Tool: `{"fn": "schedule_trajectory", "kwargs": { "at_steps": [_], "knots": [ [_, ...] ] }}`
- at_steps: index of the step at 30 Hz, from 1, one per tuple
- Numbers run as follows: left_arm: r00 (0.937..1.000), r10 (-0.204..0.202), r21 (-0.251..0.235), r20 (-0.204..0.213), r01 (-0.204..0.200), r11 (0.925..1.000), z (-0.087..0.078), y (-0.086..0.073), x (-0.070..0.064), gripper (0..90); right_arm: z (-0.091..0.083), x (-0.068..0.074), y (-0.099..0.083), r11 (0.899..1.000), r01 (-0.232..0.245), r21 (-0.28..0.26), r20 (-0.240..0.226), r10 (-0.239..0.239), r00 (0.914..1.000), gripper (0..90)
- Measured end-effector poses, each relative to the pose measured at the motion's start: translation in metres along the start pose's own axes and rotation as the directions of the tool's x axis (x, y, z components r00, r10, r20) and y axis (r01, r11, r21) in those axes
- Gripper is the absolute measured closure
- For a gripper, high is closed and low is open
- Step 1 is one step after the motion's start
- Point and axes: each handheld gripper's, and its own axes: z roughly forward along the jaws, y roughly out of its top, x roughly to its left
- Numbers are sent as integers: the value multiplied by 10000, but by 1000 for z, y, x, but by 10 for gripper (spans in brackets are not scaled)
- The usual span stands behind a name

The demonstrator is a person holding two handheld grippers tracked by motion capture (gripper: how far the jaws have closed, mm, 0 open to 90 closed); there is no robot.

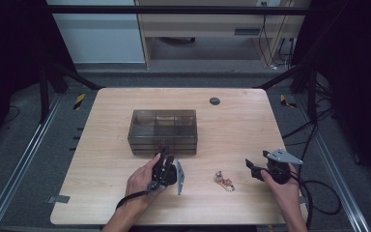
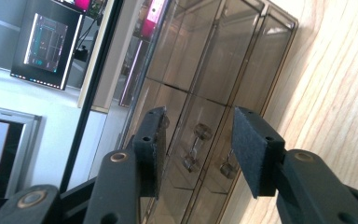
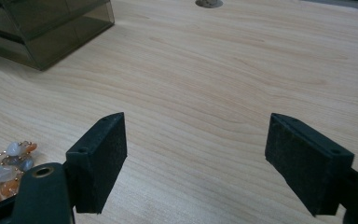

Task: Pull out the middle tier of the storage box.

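Left tool (image 1: 164, 154) at near front of smoky clear drawer box (image 1: 163, 130), mid-bench (image 1: 241, 125), tipped on side. Left gripper view: jaws part-open, small drawer knob (image 2: 197, 140) seen between pads, not clamped; box drawers shut. Monitor (image 2: 44, 44) visible beyond bench edge there. Right tool (image 1: 252, 166) low over bench at right, jaws wide apart, holding nothing. Beaded bracelet (image 1: 223, 181) lies on bench between hands, nearer right tool. Right gripper view: beads (image 3: 4, 175) just left of left pad, box corner far left.
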Motion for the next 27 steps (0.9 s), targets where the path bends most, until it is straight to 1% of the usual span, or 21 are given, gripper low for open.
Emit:
{"fn": "schedule_trajectory", "kwargs": {
  "at_steps": [1, 4, 6, 7, 8, 9, 10, 11, 12, 13, 16, 17, 18, 19, 20, 21, 22, 23, 25, 26, 27],
  "knots": [
    [9997, 217, 82, -106, -216, 9997, 2, -1, -2, 557, 1, 1, 0, 9998, -1, 182, -67, 2, 10000, 201],
    [9995, 297, 161, -147, -295, 9994, 3, -2, -3, 561, 3, 2, 0, 9993, 50, 360, -78, -47, 10000, 197],
    [9987, 453, 254, -213, -448, 9987, 4, -3, -3, 572, 4, 3, 1, 9988, 139, 474, 6, -139, 9999, 197],
    [9977, 611, 350, -278, -601, 9976, 4, -4, -4, 578, 4, 3, 1, 9986, 160, 504, 32, -161, 9999, 197],
    [9977, 611, 350, -278, -601, 9976, 4, -4, -4, 585, 4, 4, 1, 9985, 159, 523, 62, -162, 9998, 197],
    [9952, 913, 430, -358, -897, 9950, 4, -5, -5, 599, 4, 4, 1, 9984, 159, 541, 89, -164, 9998, 198],
    [9952, 913, 430, -358, -897, 9950, 4, -5, -5, 612, 4, 4, 1, 9984, 159, 541, 89, -164, 9998, 198],
    [9920, 1164, 541, -489, -1137, 9920, 3, -7, -4, 622, 4, 4, 1, 9983, 109, 578, 112, -116, 9999, 198],
    [9919, 1158, 481, -523, -1133, 9924, 3, -9, -3, 631, 4, 3, 1, 9982, 99, 589, 121, -106, 9999, 200],
    [9920, 1173, 641, -471, -1142, 9914, 3, -10, -2, 639, 4, 4, 2, 9982, 52, 605, 112, -59, 9999, 202],
    [9911, 1248, 725, -455, -1213, 9900, 4, -12, -2, 661, 4, 4, 2, 9981, 18, 616, 108, -24, 9999, 205],
    [9886, 1428, 738, -486, -1390, 9875, 6, -13, -4, 667, 4, 4, 2, 9978, -39, 655, 69, 35, 10000, 207],
    [9886, 1428, 738, -486, -1390, 9875, 6, -13, -4, 669, 4, 4, 2, 9978, -39, 655, 69, 35, 10000, 207],
    [9840, 1706, 859, -519, -1658, 9824, 8, -13, -6, 673, 5, 4, 2, 9978, 39, 661, 82, -45, 10000, 209],
    [9840, 1706, 859, -519, -1658, 9824, 8, -13, -6, 681, 5, 4, 2, 9977, 43, 675, 81, -48, 10000, 210],
    [9815, 1829, 827, -559, -1780, 9806, 11, -14, -8, 682, 5, 4, 2, 9977, 49, 678, 80, -54, 10000, 211],
    [9798, 1930, 936, -526, -1875, 9778, 12, -14, -9, 682, 5, 4, 2, 9976, 42, 686, 74, -47, 10000, 212],
    [9757, 2095, 1004, -639, -2026, 9741, 17, -14, -10, 682, 6, 4, 2, 9976, 67, 690, 80, -73, 9999, 213],
    [9720, 2228, 1064, -740, -2145, 9709, 20, -14, -10, 681, 6, 4, 2, 9974, 30, 719, 72, -36, 10000, 215],
    [9720, 2228, 1064, -740, -2145, 9709, 20, -14, -10, 681, 6, 4, 2, 9974, 30, 719, 72, -36, 10000, 215],
    [9692, 2336, 1069, -782, -2248, 9685, 21, -14, -11, 681, 6, 4, 2, 9972, 15, 750, 64, -20, 10000, 216]
  ]
}}
